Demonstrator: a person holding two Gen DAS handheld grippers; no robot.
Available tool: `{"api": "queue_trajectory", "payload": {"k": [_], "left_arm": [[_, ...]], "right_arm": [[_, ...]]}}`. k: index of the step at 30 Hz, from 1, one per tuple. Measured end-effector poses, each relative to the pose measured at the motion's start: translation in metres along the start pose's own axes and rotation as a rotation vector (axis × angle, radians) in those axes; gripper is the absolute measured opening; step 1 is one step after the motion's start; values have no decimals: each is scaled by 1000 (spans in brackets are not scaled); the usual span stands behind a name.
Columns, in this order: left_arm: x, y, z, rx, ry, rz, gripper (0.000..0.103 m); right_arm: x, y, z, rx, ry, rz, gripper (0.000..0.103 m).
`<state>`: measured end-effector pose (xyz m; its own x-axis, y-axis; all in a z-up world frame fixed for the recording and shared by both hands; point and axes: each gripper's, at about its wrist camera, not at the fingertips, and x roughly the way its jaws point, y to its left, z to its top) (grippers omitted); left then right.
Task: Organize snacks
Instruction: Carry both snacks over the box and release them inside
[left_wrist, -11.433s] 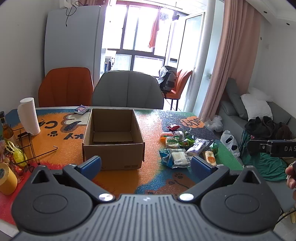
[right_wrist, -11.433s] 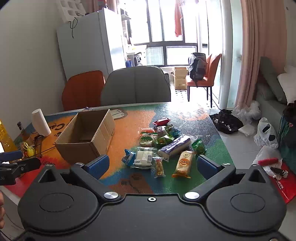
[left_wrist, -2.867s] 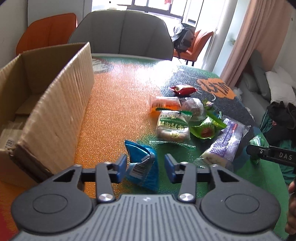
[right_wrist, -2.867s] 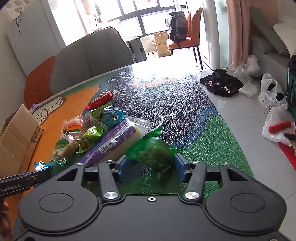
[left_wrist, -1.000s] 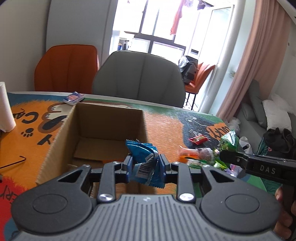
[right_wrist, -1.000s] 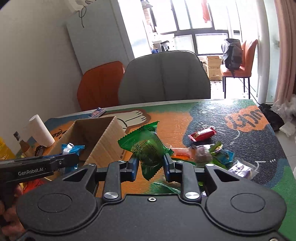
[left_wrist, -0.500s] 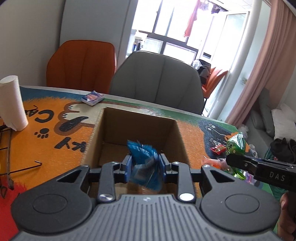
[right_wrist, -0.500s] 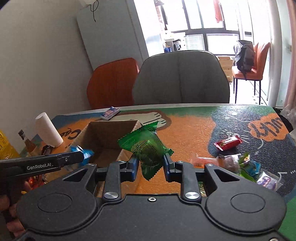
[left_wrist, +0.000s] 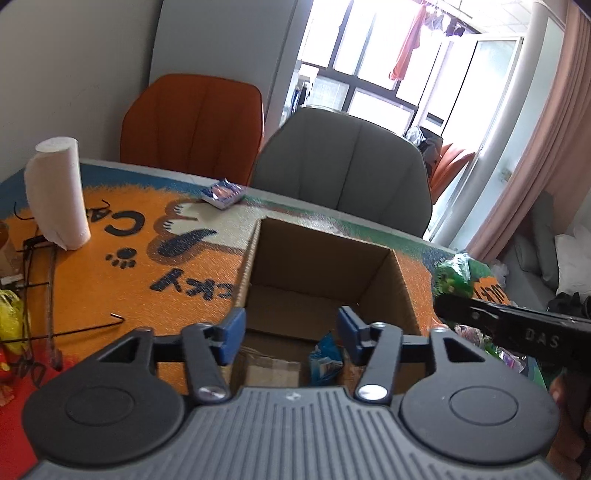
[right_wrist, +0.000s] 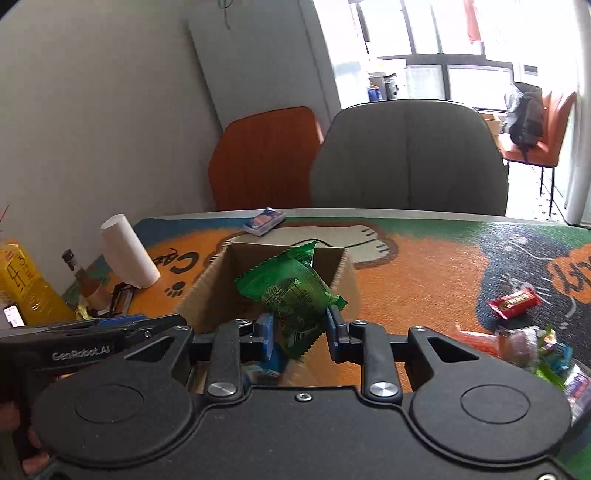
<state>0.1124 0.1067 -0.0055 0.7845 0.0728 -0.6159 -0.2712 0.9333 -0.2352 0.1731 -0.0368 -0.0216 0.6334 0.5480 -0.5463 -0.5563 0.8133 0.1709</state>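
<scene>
The left claw hangs over the near edge of the cardboard box, its blue pads spread wide with nothing between them. Just below and ahead of it, the blue snack packet lies inside the box. The right claw is pinching a green snack bag, held above the box's opening. To its right, the remaining snacks lie on the desk.
</scene>
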Motion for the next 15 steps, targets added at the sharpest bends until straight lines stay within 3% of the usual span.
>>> {"api": "queue_trajectory", "payload": {"k": [2, 8, 12, 15], "left_arm": [[-2, 7, 1, -20, -4, 22, 68], [-9, 28, -1, -55, -15, 62, 77], [-7, 39, -2, -72, 0, 68, 77], [-6, 44, -2, -85, 5, 66, 79]], "right_arm": [[5, 5, 1, -7, 6, 17, 26], [20, 21, 2, -22, 28, 55, 26], [29, 28, 2, -27, 46, 74, 28], [35, 31, 4, -25, 56, 105, 43]]}}
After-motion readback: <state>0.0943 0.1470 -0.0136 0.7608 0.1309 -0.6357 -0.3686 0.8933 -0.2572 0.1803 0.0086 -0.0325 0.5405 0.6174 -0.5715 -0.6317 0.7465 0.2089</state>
